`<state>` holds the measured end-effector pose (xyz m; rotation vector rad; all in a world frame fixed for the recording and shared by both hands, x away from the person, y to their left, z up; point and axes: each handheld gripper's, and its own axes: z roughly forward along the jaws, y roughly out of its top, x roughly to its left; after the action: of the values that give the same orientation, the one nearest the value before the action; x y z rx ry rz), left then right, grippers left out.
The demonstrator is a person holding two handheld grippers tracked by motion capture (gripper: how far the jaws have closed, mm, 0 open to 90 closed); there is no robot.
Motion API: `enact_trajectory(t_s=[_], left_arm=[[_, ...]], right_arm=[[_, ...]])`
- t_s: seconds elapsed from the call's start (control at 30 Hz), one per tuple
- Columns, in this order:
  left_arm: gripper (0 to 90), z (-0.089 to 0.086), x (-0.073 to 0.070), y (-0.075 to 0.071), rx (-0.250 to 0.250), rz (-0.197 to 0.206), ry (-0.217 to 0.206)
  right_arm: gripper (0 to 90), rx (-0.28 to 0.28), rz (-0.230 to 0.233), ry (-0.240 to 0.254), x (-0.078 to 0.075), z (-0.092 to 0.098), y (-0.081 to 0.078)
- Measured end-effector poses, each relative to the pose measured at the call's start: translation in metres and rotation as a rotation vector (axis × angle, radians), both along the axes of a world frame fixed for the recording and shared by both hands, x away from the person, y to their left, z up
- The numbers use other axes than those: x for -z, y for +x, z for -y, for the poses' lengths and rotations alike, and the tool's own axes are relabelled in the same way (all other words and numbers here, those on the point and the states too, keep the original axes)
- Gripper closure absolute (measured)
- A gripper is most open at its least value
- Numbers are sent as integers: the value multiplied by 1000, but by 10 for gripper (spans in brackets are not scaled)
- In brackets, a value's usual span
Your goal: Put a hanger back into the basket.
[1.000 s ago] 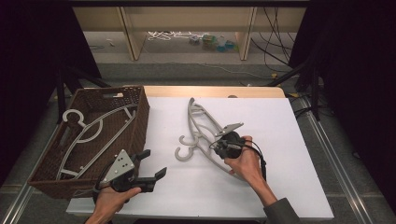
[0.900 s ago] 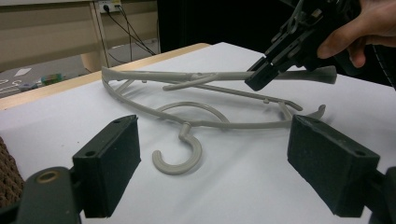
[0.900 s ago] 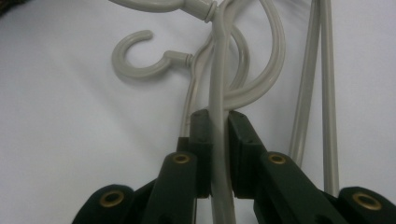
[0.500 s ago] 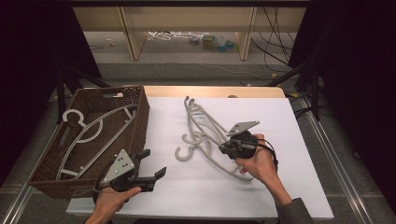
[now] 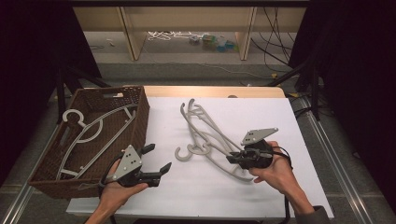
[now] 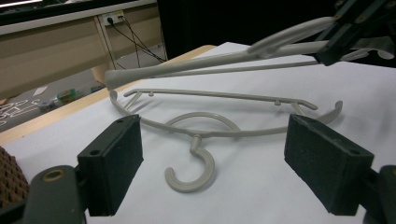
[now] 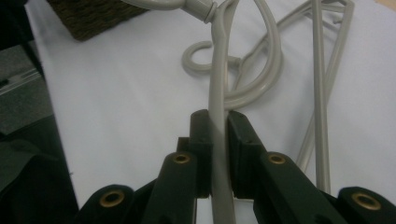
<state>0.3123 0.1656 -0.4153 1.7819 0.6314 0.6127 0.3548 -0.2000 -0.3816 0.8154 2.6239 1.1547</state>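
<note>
Two grey plastic hangers lie crossed on the white table top [image 5: 261,116]. My right gripper [image 5: 232,159] [image 7: 218,125] is shut on one arm of the upper hanger [image 5: 205,126] [image 7: 219,88] [image 6: 210,63] and holds it raised off the sheet. The other hanger [image 6: 201,133] [image 7: 250,88] lies flat, its hook [image 5: 183,155] pointing toward my left gripper [image 5: 156,163] [image 6: 212,158]. That gripper hovers near the table's front edge, open, with nothing between its pads.
A brown wicker basket [image 5: 140,116] stands at the table's left edge with several grey hangers [image 5: 93,128] inside. Behind the table are a wooden shelf frame [image 5: 130,35] and loose cables [image 5: 166,36] on the floor. Black stands flank both sides.
My right gripper has moved to the right and slightly up, taking the gripped hanger with it. The left gripper has stayed where it was, still open.
</note>
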Motion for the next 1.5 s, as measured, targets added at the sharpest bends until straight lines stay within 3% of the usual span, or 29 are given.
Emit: enact_trajectory(t_s=[0.1, 0.2, 0.3, 0.33, 0.53, 0.63, 0.7, 0.87, 0.97, 1.17, 1.37, 1.47, 1.5], left_arm=[[191, 6, -5, 4, 14, 7, 24], [190, 14, -9, 5, 38, -12, 19], [202, 24, -13, 6, 79, 19, 87], [202, 27, -13, 6, 83, 18, 85], [224, 42, -16, 12, 158, 46, 179], [228, 45, -17, 14, 184, 33, 188], [253, 48, -18, 16, 197, 69, 244], [249, 53, -16, 19, 229, 41, 247], [259, 57, -15, 21, 256, 56, 277], [281, 60, -15, 22, 294, 47, 281], [374, 63, -12, 22, 354, 51, 303], [443, 64, -11, 23, 389, 76, 328], [456, 65, -10, 22, 395, 64, 321]], right_arm=[[823, -29, -7, -2, -3, 3, -7], [823, -56, -10, 2, -6, 3, -16], [823, -74, -8, 2, -7, 3, -23], [823, -87, -16, 4, -7, 3, -25], [823, -125, -33, 11, -5, 2, -30], [823, -134, -28, 12, -6, 2, -32], [823, -147, -34, 15, -7, 2, -33], [823, -173, -30, 21, -8, 1, -37], [823, -188, -37, 16, -8, -1, -39], [823, -222, -37, 16, -8, -3, -41], [823, -253, -40, 22, -8, -6, -42], [823, -272, -40, 19, -8, -6, -43], [823, -273, -39, 20, -8, -7, -44]])
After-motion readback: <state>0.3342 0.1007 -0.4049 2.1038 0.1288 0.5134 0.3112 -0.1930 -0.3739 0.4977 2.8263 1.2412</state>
